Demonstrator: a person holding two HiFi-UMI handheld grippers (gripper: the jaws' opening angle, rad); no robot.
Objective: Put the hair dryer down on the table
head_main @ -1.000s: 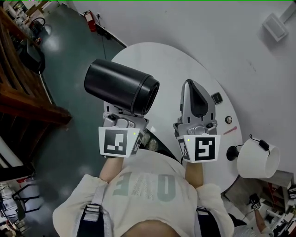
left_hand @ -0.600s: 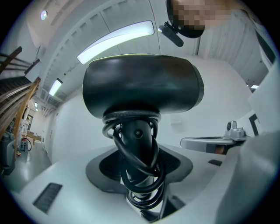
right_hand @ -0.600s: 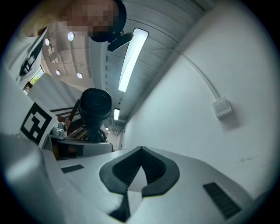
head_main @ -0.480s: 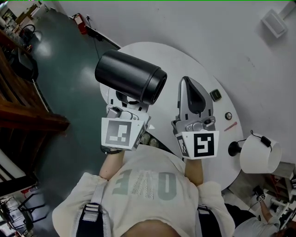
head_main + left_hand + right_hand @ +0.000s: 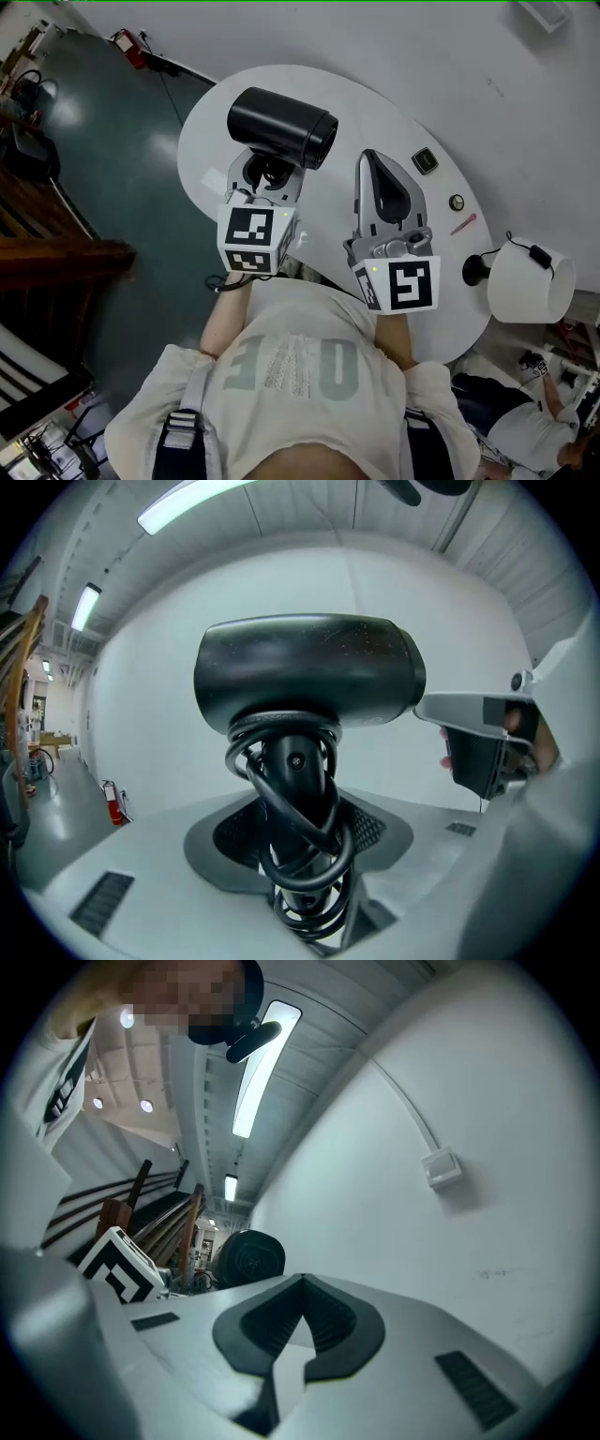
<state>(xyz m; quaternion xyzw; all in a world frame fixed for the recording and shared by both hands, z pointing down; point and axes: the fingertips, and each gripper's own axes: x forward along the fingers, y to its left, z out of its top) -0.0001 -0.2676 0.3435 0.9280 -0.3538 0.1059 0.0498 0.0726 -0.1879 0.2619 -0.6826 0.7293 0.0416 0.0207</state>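
Over the left side of the round white tabletop (image 5: 211, 150) the black hair dryer (image 5: 281, 127) stands barrel-up, handle clamped in the left gripper (image 5: 267, 178) jaws, while the right gripper (image 5: 384, 192) hovers just beside it, jaws together, holding nothing.

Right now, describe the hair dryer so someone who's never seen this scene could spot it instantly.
Find the round white table. Over its left part, the left hand-held gripper clamps the handle of the hair dryer. It is the only big black barrel there, with its cord coiled round the handle; the lamp at the right edge has a white shade.
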